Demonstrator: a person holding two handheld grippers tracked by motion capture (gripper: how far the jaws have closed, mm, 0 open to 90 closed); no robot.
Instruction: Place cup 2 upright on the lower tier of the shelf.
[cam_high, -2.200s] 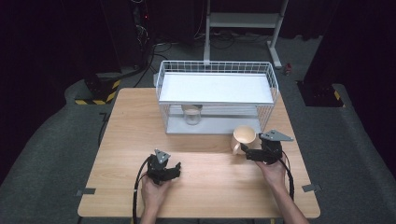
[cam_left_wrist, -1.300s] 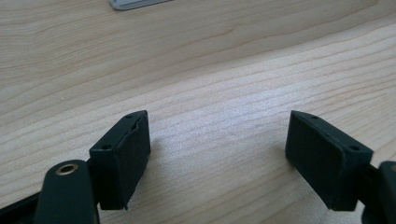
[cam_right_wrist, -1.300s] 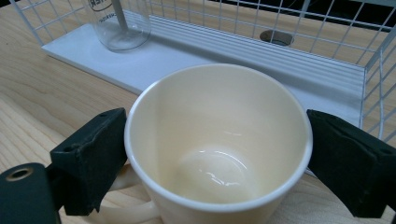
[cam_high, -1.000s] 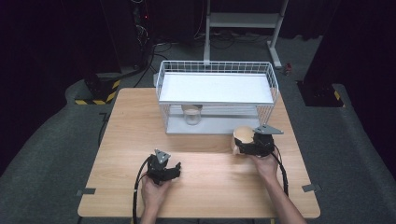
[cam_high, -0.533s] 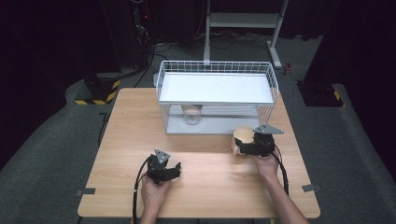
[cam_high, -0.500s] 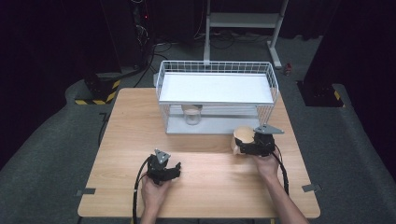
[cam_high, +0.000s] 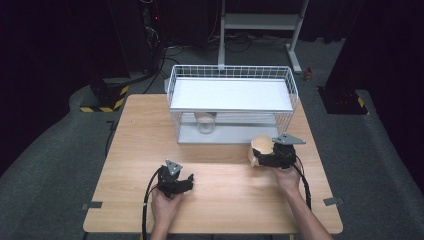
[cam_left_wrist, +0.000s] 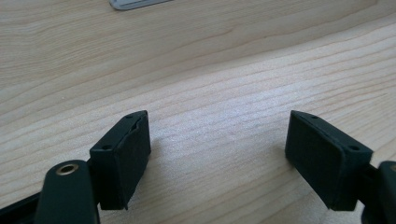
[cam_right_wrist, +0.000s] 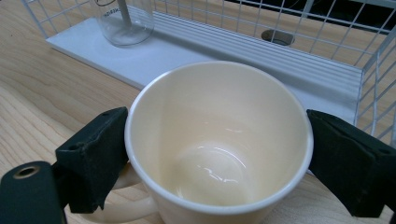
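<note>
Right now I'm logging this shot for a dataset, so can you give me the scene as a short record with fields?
held item: cream mug, empty, between the right gripper fingers
left gripper: open, nothing between its fingers, low over the wooden table
behind mug: white wire rack
in rack: glass jar on the lower shelf

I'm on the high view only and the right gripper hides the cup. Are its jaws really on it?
Observer: Yes, in the right gripper view the right gripper has a jaw pressed against each side of the cream mug.
Operator: Anything in the mug?
Observer: It is empty and glossy inside.
Operator: What's under the rack's shelf?
Observer: A clear glass jar stands on the wire rack's white base, beyond the mug.
Operator: Left gripper?
Observer: The left gripper is open over bare wood.
</note>
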